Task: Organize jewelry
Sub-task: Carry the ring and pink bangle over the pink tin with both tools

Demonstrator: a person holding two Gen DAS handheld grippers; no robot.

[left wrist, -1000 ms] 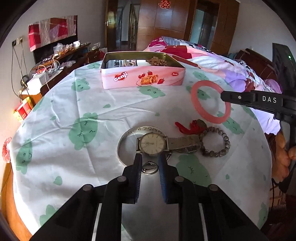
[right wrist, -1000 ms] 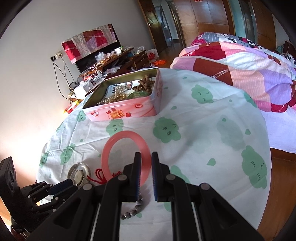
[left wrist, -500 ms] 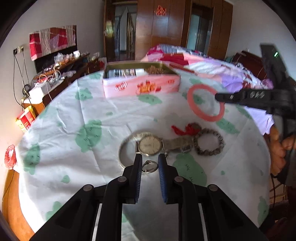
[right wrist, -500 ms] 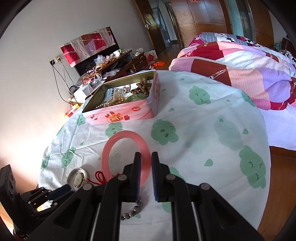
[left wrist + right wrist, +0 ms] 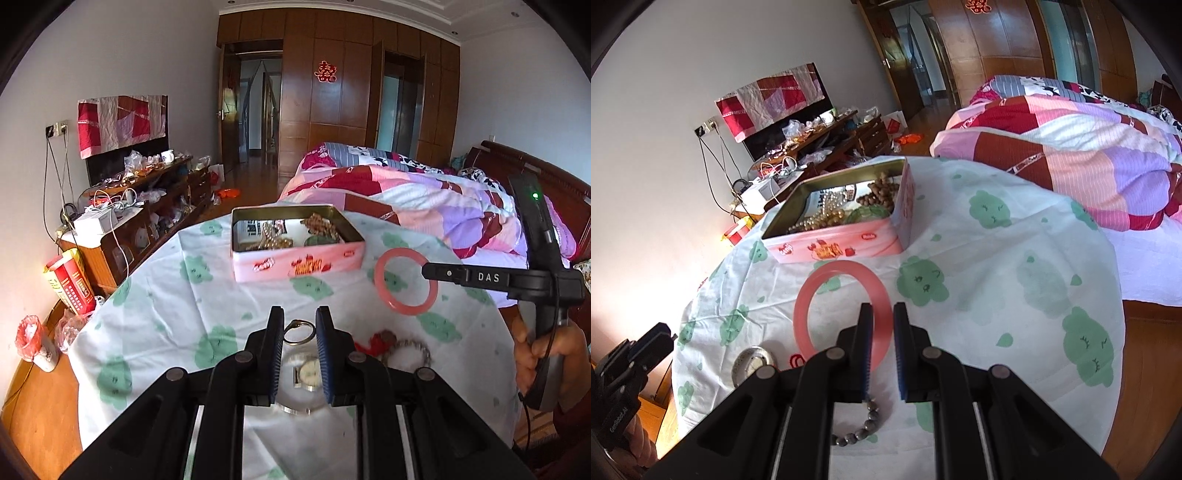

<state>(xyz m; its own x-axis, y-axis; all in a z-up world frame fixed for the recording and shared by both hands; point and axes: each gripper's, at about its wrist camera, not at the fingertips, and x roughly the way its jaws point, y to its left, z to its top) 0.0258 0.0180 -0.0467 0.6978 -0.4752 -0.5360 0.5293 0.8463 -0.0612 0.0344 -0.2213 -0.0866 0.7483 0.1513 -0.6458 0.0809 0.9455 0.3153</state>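
Note:
My left gripper [image 5: 299, 321] is shut on a small metal ring [image 5: 298, 331] and holds it above the table. Below it lie a wristwatch [image 5: 307, 374], a silver bangle [image 5: 295, 408], a red tassel [image 5: 375, 345] and a grey bead bracelet [image 5: 408, 350]. My right gripper [image 5: 882, 317] is shut on a pink bangle [image 5: 842, 314], lifted off the cloth; it also shows in the left wrist view [image 5: 405, 282]. The open pink tin [image 5: 295, 242] with beads and pearls stands at the table's far side, also in the right wrist view [image 5: 846, 214].
The round table has a white cloth with green prints [image 5: 184, 314]. A bed with a patchwork quilt [image 5: 424, 199] is behind on the right. A cluttered wooden cabinet [image 5: 140, 206] stands at the left. The bead bracelet [image 5: 860, 428] lies under the right gripper.
My left gripper has lifted the small ring off the table, leaving the watch and silver bangle below. My right gripper has kept the pink bangle and raised it slightly.

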